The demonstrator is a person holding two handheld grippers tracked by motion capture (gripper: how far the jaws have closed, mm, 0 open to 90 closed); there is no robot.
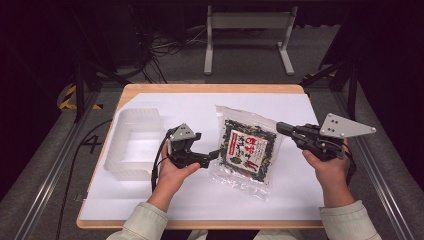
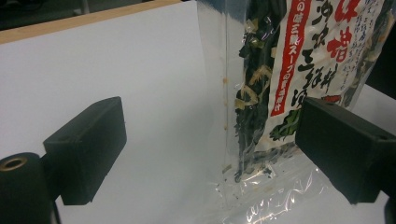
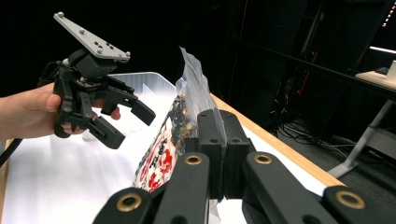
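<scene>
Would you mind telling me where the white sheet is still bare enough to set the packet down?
The near strip between both forearms and the table's front edge is bare, as is the far strip behind the clear tub. The middle is crowded: left gripper, packet, right gripper.

A: Packet [image 2: 299, 70], left gripper view: top and right side cut by frame edge; print partly unreadable.
B: Right gripper view: packet's lower part behind the right gripper [image 3: 218, 140]. Bin [image 3: 140, 81] mostly behind left gripper [image 3: 126, 122].
</scene>
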